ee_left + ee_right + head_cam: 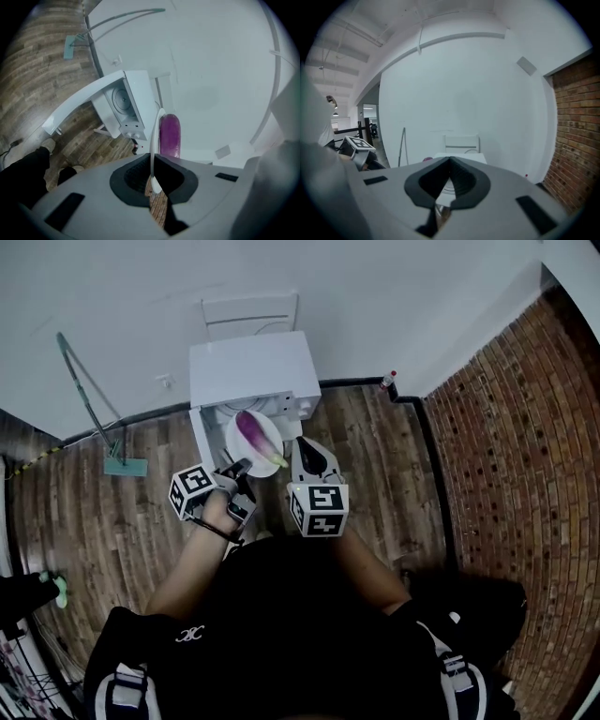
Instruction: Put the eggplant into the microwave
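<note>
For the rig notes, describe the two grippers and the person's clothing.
Left gripper and right gripper are grey, with black ridged pads lining the jaws. Each carries a white cube with black square markers. The person's top is black.

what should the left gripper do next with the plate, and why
Probably ease the plate forward into the open microwave: the left gripper is clamped on its rim, the eggplant lies on it, and the cavity is right ahead.
</note>
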Tool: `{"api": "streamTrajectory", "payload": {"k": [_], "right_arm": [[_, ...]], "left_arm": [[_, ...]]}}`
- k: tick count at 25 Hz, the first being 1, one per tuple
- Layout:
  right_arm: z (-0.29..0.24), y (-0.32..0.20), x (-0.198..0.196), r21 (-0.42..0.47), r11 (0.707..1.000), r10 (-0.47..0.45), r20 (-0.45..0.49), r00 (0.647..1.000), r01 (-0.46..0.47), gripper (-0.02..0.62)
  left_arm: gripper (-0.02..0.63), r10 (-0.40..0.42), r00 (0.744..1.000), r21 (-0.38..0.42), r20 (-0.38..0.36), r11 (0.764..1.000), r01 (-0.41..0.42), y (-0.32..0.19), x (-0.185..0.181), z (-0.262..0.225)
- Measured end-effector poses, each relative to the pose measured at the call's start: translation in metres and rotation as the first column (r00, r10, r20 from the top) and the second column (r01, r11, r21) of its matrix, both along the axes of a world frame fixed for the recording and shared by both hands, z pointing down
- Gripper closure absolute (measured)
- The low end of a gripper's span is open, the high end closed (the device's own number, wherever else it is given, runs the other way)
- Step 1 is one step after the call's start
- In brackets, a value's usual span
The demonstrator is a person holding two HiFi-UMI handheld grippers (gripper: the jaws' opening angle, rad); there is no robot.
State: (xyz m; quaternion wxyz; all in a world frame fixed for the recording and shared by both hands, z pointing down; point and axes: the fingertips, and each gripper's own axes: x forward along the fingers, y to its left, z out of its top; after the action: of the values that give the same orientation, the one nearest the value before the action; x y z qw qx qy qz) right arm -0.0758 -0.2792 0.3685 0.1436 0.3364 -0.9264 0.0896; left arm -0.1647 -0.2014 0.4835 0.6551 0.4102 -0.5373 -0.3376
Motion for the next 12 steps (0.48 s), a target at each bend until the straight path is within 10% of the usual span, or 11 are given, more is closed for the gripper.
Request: {"api": "streamTrajectory", "payload": {"k": [12], "right_arm": [[0.024, -0.053, -0.032, -0.049, 0.945, -0.327, -0.036, 0.945, 0.325, 0.589]], "left_arm": [[0.589, -0.358, 0.934, -0.028, 0.007, 0.933, 0.358, -0.012, -0.006, 0.022]]}}
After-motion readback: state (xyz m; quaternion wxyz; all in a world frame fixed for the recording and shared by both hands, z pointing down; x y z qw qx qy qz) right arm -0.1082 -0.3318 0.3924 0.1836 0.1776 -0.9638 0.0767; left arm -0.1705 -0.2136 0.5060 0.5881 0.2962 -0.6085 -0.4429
